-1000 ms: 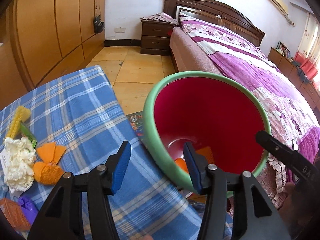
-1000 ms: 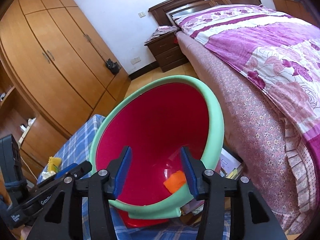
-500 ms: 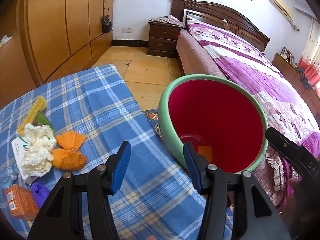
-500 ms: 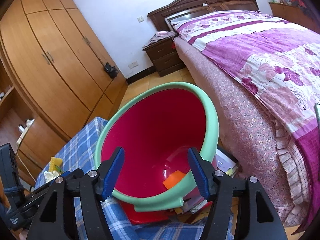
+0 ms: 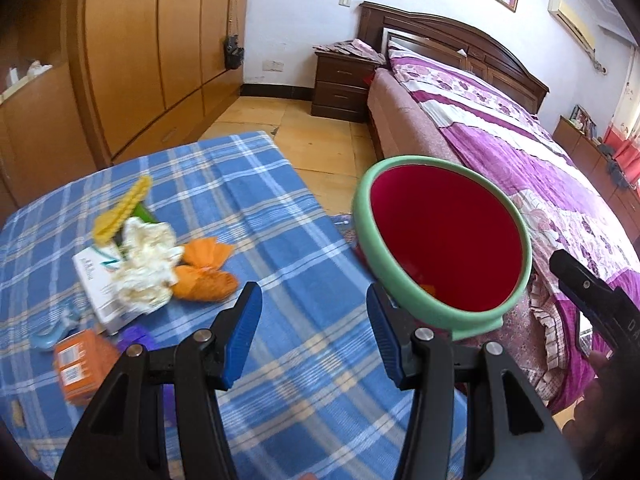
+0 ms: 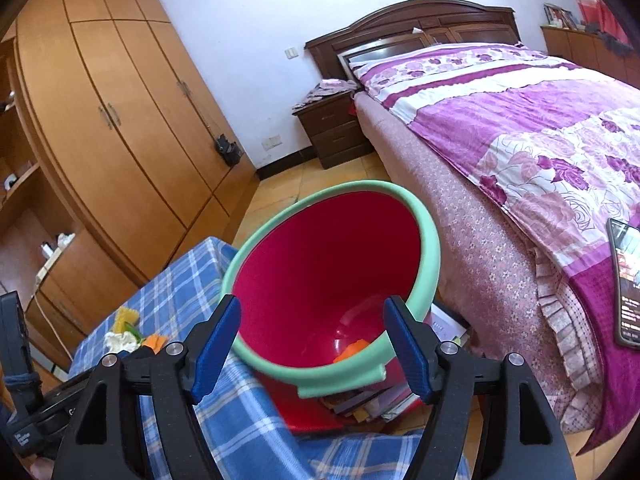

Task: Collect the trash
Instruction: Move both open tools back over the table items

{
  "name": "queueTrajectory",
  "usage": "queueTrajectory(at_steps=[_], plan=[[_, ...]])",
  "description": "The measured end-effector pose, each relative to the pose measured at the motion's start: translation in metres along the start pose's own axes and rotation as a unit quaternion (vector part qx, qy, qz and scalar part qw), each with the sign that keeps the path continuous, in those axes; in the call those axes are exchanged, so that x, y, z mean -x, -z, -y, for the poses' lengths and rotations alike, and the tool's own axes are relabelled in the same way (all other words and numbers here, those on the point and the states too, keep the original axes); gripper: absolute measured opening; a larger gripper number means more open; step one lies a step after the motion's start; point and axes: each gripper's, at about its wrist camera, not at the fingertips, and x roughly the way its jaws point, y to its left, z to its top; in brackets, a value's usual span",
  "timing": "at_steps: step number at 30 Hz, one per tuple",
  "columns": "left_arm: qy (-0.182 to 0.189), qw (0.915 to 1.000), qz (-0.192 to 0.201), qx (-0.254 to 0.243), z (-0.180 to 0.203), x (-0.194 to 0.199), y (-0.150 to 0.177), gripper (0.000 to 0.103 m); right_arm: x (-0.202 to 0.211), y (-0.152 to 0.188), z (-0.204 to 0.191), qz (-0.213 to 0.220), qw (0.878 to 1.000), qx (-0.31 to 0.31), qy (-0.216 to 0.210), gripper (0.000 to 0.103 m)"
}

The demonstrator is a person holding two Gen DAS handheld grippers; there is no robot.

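Observation:
A red bin with a green rim (image 5: 400, 280) (image 6: 428, 248) stands just off the right edge of the blue checked table (image 5: 248, 184). An orange scrap (image 6: 352, 350) lies at its bottom. My right gripper (image 6: 312, 340) hovers above the bin's near rim. Its jaws are opening, with nothing between the pads. My left gripper (image 5: 314, 340) is open and empty over the table, left of the bin. A trash pile lies further left: white crumpled tissue (image 5: 144, 264), orange wrappers (image 5: 204, 272), a yellow piece (image 5: 120, 212), a white box (image 5: 96, 280) and an orange box (image 5: 80, 364).
A bed with a purple floral cover (image 6: 540, 140) runs along the right, with a phone (image 6: 628, 284) on it. Books (image 6: 380, 400) lie on the floor under the bin. Wardrobes (image 5: 160, 40) line the left wall, and a nightstand (image 5: 340, 84) stands beyond.
Both grippers have pulled back and up from the bin, which looks smaller. The right jaws have spread wider. More of the table's trash pile shows in the left wrist view.

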Motion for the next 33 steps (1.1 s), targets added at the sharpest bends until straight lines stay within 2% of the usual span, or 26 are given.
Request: queueTrajectory(at_steps=[16,23,33], plan=[[-0.06,0.9959,0.025,0.062,-0.08,0.051,0.036,0.055,0.009,0.036,-0.048,-0.04,0.998,0.045,-0.024,0.075],[-0.092,0.9894,0.023,0.11,-0.123,0.06,0.055,0.055,0.003,0.049,-0.066,-0.058,0.996,0.066,-0.03,0.075],[-0.123,0.98,0.021,0.155,-0.162,0.063,0.071,0.055,-0.01,0.063,-0.075,-0.086,0.993,0.078,-0.033,0.075]])
